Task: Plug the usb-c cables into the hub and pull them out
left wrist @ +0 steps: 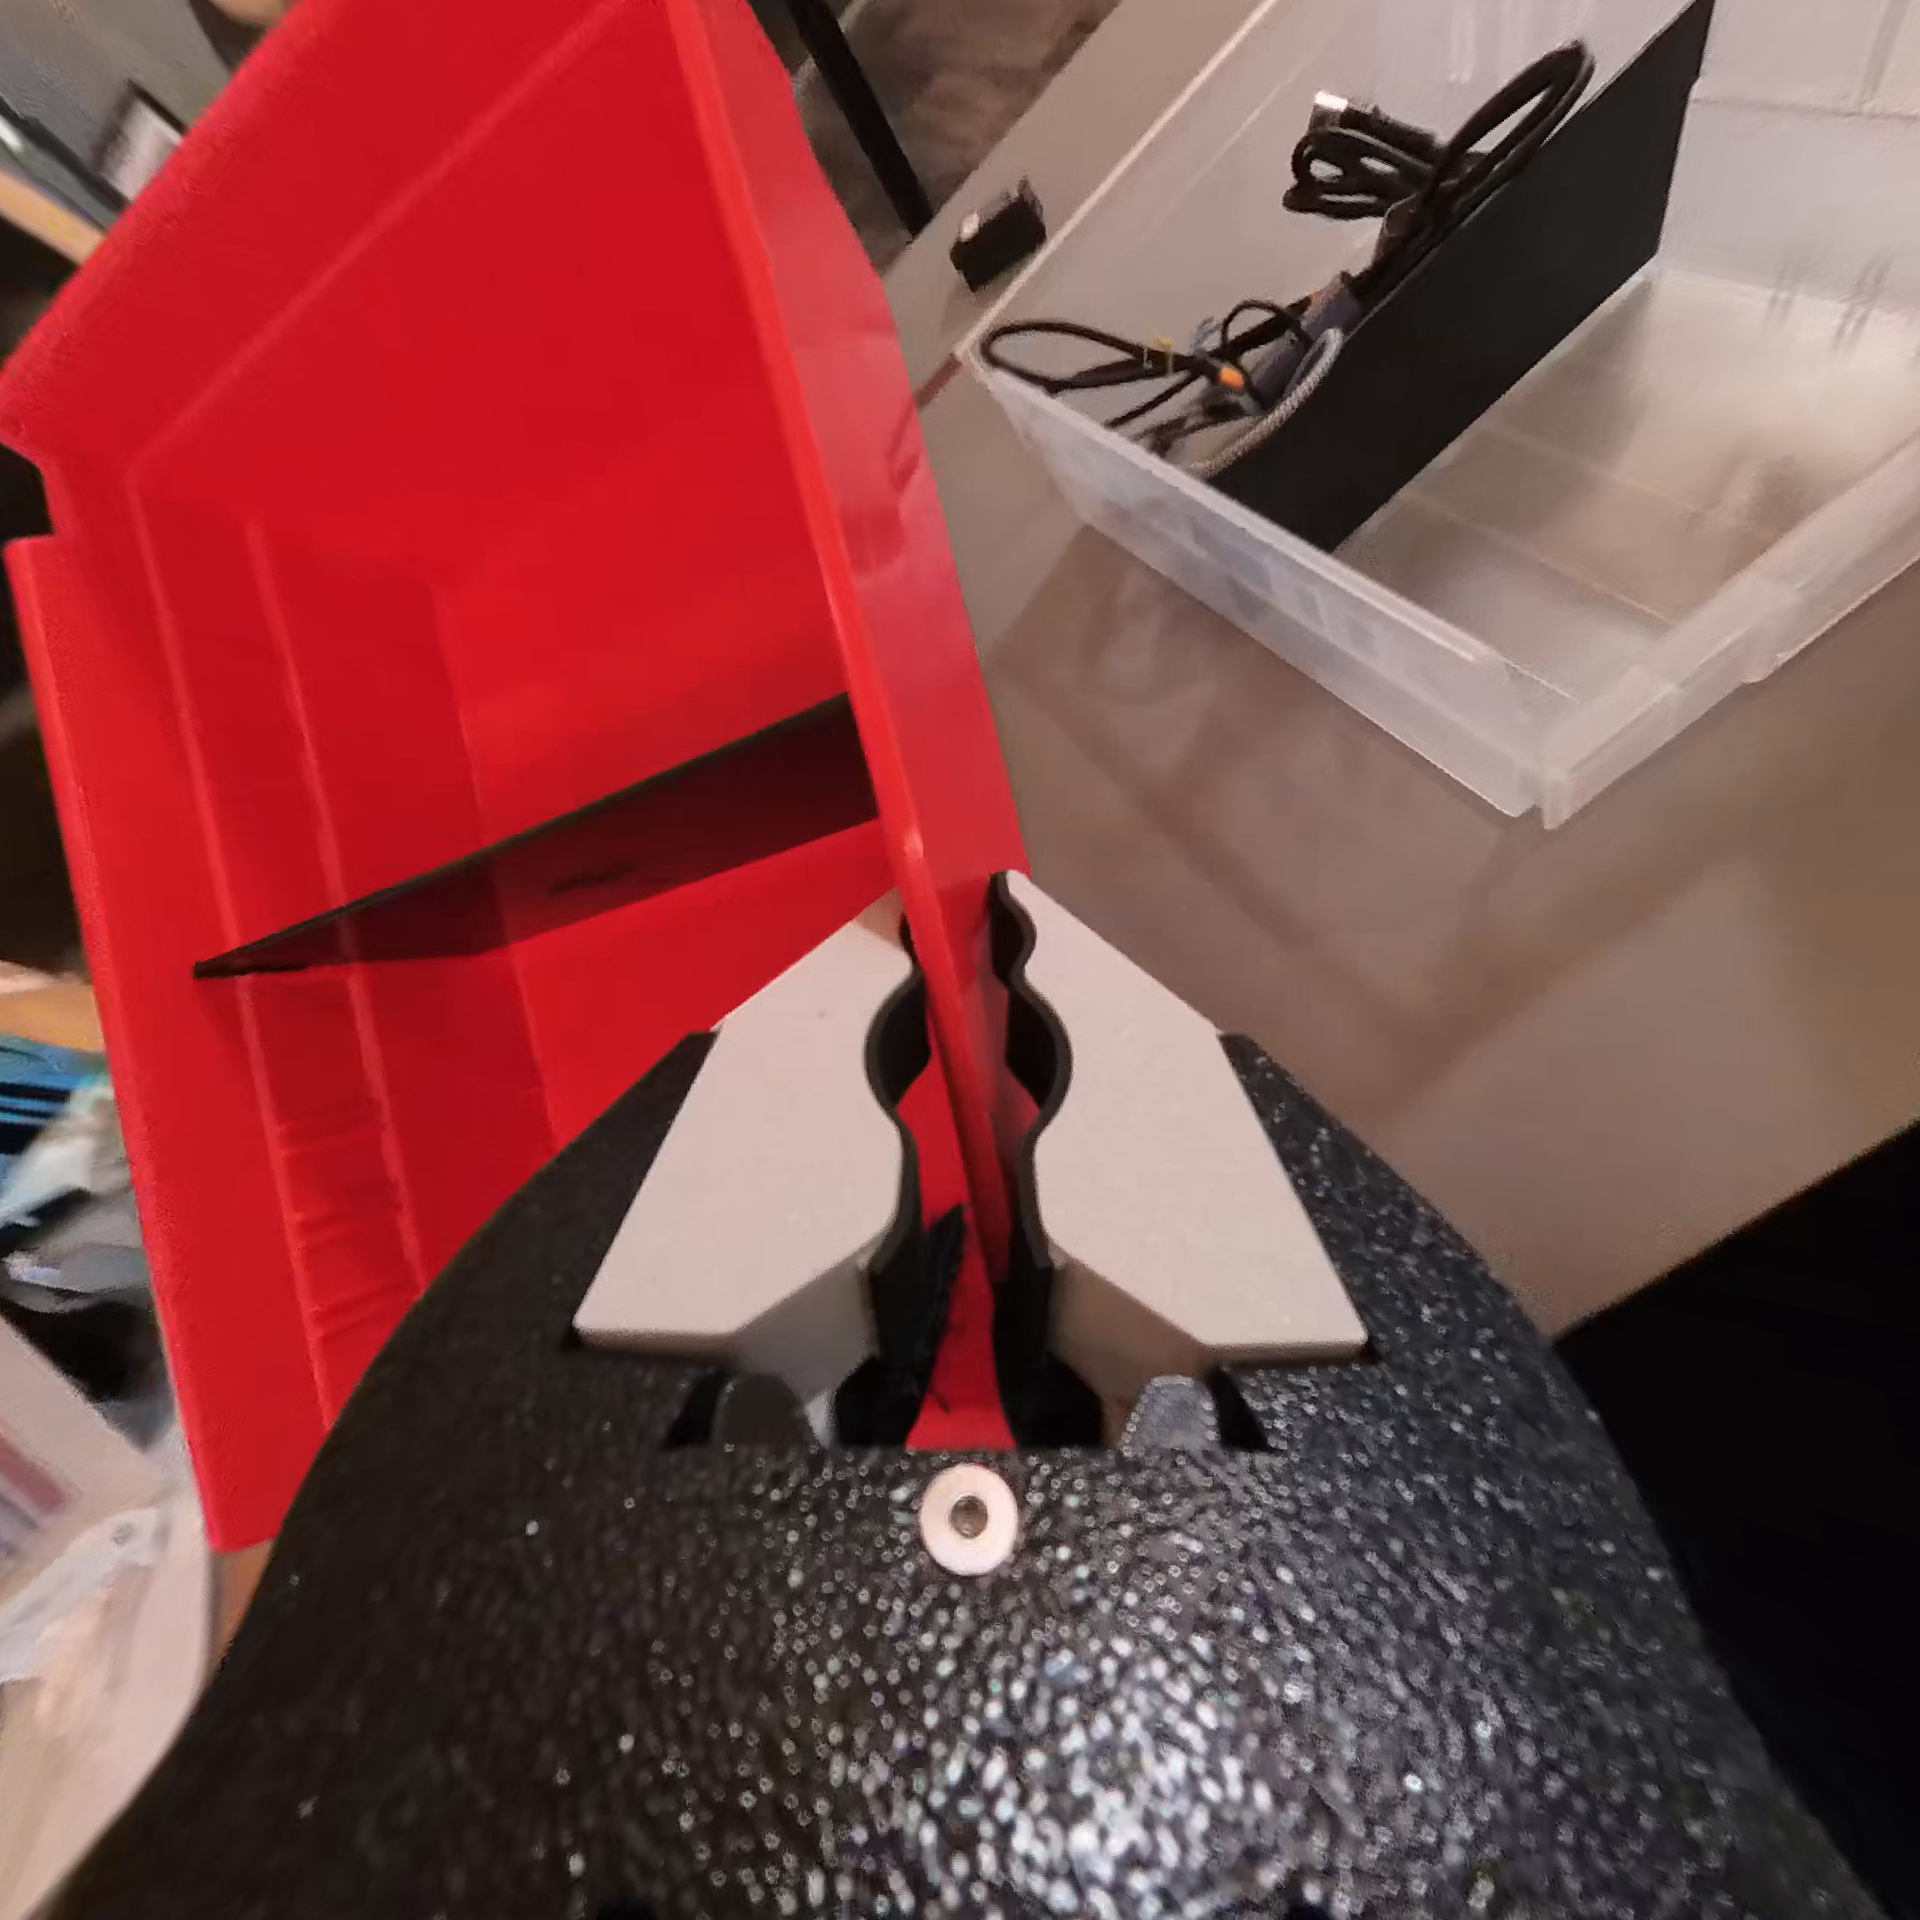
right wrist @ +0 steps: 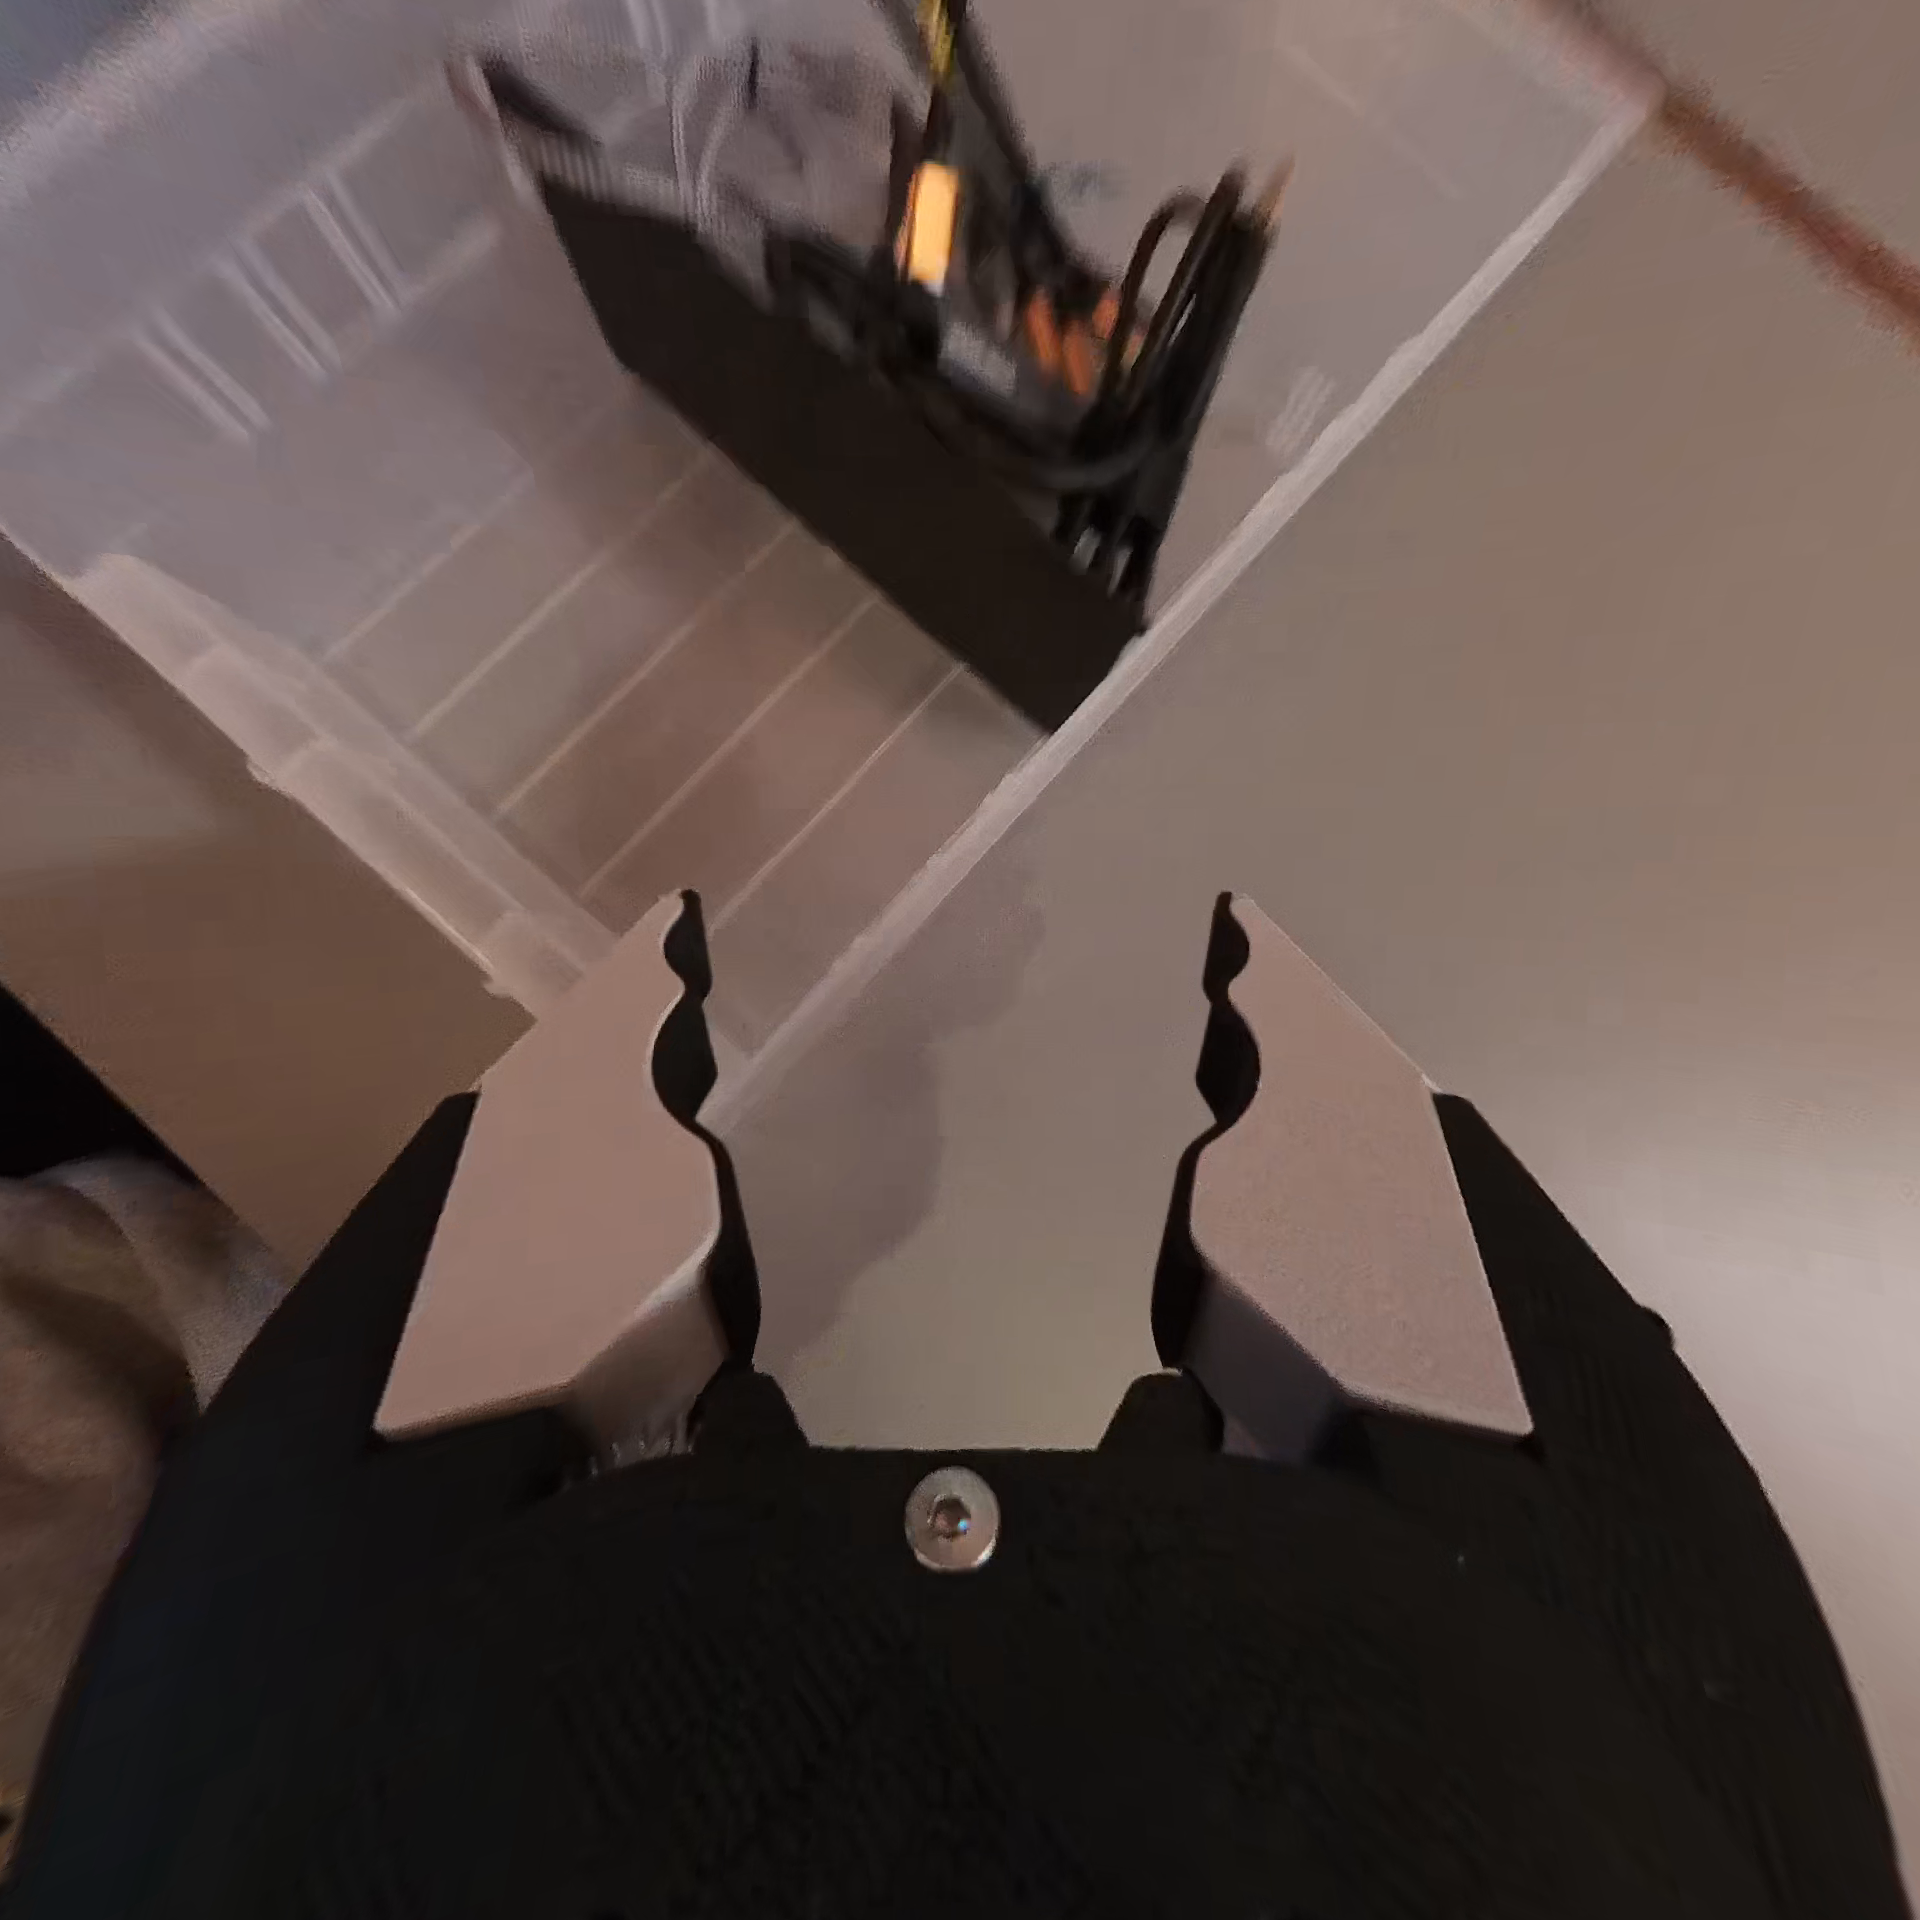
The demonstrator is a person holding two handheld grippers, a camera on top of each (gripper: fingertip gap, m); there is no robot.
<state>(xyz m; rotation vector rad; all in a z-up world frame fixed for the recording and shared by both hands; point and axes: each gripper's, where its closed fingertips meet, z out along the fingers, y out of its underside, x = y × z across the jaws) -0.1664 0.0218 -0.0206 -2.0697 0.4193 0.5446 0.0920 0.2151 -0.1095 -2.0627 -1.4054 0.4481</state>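
**Left gripper clamps red bin wall, right gripper empty over bench**

Left gripper: jaws closed down on the thin side wall of a red bin, wall sandwiched between the wavy black pads. The bin is tilted up, its open inside facing the camera, with a dark divider slotted across it.

Right gripper: jaws spread wide, nothing between them, hovering above the pale bench just at the near corner of the clear tray.

The clear tray sits on the bench, well apart from the red bin. A black divider cuts across it. The usb-c cables lie coiled in the tray's far compartment behind that divider (heavy motion blur in the right wrist view). Hub: cannot pick it out among the cables.
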